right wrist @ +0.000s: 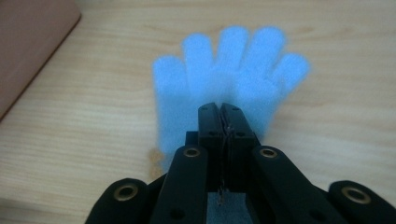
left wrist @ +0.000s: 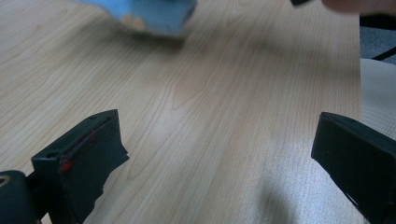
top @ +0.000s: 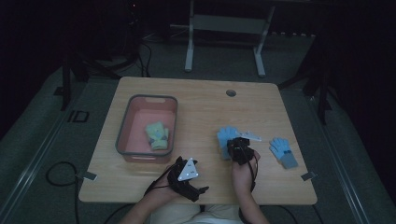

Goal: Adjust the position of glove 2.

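Note:
A light blue glove [top: 226,136] lies flat on the wooden table [top: 201,107], fingers spread, as the right gripper view shows [right wrist: 224,70]. My right gripper [top: 236,143] [right wrist: 219,112] hangs low over its palm with the jaws pressed together and nothing visibly between them. A second blue glove [top: 282,151] with a grey cuff lies to the right. My left gripper [top: 193,182] [left wrist: 219,154] rests near the table's front edge, jaws wide apart over bare wood, with the first glove's blurred edge [left wrist: 149,14] far ahead.
A pink bin with a grey rim [top: 122,135] stands at the table's left and holds a pair of green gloves [top: 157,135]; its corner shows in the right gripper view [right wrist: 28,42]. A round cable hole [top: 230,93] sits near the back edge.

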{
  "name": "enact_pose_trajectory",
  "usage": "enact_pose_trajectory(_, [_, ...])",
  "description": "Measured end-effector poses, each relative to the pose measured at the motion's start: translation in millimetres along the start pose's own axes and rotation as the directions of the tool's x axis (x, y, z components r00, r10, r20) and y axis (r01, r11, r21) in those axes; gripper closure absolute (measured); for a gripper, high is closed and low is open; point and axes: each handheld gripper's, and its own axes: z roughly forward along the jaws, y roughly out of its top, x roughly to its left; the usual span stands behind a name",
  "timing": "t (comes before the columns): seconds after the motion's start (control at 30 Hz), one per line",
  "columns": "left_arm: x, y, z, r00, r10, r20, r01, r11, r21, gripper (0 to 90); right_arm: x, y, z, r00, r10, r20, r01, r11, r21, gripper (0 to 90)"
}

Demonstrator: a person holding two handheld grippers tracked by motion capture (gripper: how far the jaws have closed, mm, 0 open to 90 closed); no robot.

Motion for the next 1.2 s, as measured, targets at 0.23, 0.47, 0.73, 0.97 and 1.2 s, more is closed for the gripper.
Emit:
enact_pose_trajectory(0.23, [-1.2, -0.7, -0.5, 0.9999, 0.01, 0.003, -0.01, 0.9999, 0.0, 2.0, 0.3, -16.0, 7.2, 0.998, 0.062, 0.014, -0.062, 0.998, 0.0, 88.0])
enact_pose_trajectory(0.47, [-1.4, -0.7, -0.7, 0.9999, 0.012, 0.007, -0.012, 0.9999, -0.002, 1.9, -6.7, -30.0, 17.6, 0.9942, 0.084, 0.067, -0.085, 0.996, 0.015, 87.8])
enact_pose_trajectory(0.73, [-2.7, -1.2, 0.5, 0.9997, 0.021, 0.01, -0.021, 0.9998, 0.006, 2.0, -8.6, -24.0, 11.2, 0.9973, 0.062, 0.041, -0.062, 0.998, -0.004, 76.1])
enact_pose_trajectory(0.97, [-2.2, -1.8, 1.6, 0.9996, 0.021, 0.019, -0.021, 0.9997, 0.009, 1.9, -17.1, -4.8, -7.5, 0.9992, -0.036, -0.02, 0.035, 0.999, -0.031, 65.8])
enact_pose_trajectory(1.2, [-1.5, -2.3, 1.5, 0.9993, 0.029, 0.024, -0.03, 0.9995, 0.008, 1.9, -45.5, 17.7, -15.9, 0.9863, -0.154, -0.058, 0.151, 0.987, -0.059, 65.3])
